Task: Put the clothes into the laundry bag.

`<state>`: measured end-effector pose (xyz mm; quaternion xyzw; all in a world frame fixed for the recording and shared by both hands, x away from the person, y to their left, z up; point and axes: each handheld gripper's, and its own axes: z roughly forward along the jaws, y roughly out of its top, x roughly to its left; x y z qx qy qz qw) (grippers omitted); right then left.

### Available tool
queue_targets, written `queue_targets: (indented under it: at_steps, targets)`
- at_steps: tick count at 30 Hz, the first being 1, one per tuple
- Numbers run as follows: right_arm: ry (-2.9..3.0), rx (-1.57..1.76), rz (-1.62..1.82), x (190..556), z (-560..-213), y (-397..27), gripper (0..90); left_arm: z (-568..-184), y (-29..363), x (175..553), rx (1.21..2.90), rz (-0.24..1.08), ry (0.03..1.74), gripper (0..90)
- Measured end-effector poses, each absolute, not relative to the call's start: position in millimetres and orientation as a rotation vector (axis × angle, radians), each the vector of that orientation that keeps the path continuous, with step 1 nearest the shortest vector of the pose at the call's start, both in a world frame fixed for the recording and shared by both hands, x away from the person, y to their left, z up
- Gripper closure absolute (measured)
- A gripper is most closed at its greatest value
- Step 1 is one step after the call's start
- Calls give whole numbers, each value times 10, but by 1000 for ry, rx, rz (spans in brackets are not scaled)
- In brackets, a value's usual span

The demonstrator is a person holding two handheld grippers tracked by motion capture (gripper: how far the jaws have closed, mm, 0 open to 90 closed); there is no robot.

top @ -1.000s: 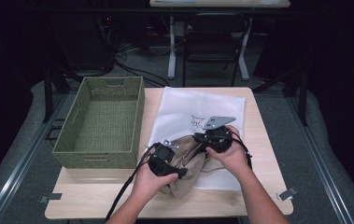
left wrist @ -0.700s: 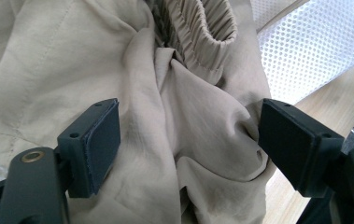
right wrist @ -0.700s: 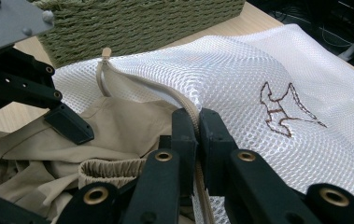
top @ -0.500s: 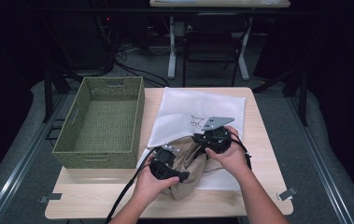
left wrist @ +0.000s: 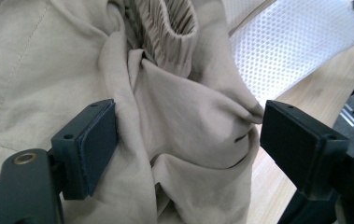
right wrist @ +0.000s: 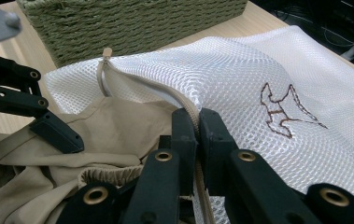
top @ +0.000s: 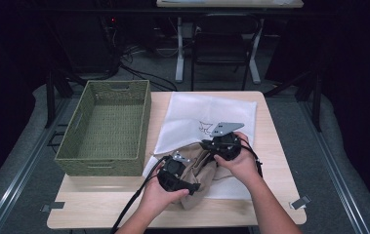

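- At far left, on the pale wooden desk point(top: 99, 207), a green woven rectangular basket point(top: 107, 127), empty.
- Left tongs point(top: 178, 179), jaws apart and just been widening, moved lower over the crumpled beige cloth garment point(left wrist: 174, 116); fabric bunched between the pads, touching but unpressed. Likely regripping to push it in.
- Garment half out of the white mesh zip-up laundry bag point(top: 207, 117).
- Right tongs point(right wrist: 198, 123), clamped together on the bag's zipper edge, holding the mouth open.

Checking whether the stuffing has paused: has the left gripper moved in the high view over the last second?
Yes, slightly: the left gripper has slid down-frame, away from the basket, its jaws just opening around the beige garment.
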<state>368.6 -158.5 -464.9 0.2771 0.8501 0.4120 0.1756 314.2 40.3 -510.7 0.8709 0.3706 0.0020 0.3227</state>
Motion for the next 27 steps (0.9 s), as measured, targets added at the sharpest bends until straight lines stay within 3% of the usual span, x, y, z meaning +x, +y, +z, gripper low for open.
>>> queue_targets:
  at_steps: [22,27]
  targets:
    - [2407,782,1167,3673,-4644,-1577,857,-5319,368,3244,2335,42,1019,228]
    - [2406,779,1166,3673,-4644,-1575,857,-5343,400,3256,2322,42,1028,346]
